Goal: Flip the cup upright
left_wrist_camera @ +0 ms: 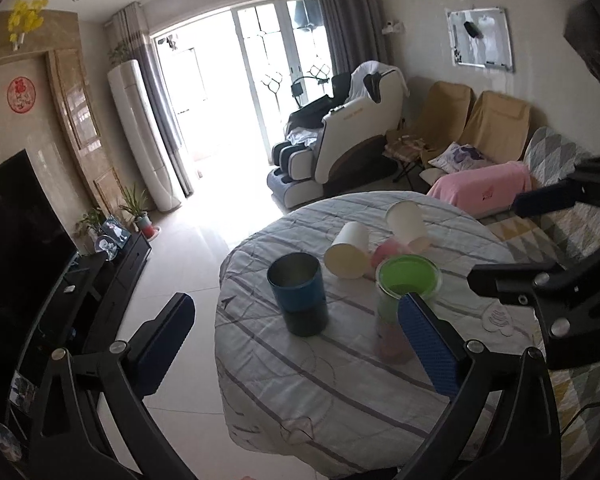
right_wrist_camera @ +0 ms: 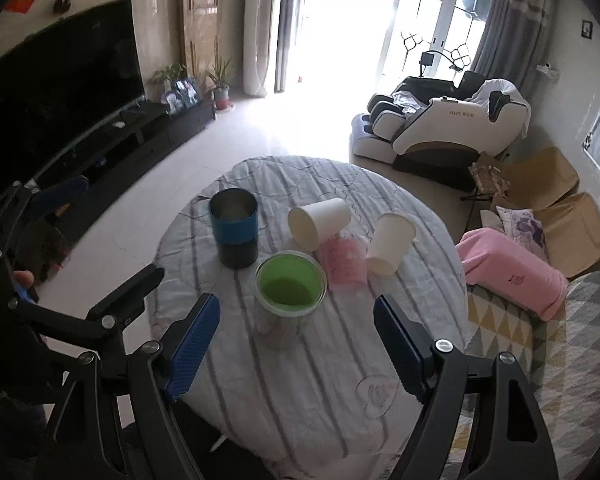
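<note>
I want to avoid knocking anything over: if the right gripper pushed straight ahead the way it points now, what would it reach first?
Most likely the green-rimmed clear cup, standing upright between the open right gripper fingers' line. The pink cup lies just behind; depth is uncertain.

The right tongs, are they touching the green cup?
Apart. The right wrist view shows the right tongs open, with bare cloth between both fingertips and the green cup.
</note>
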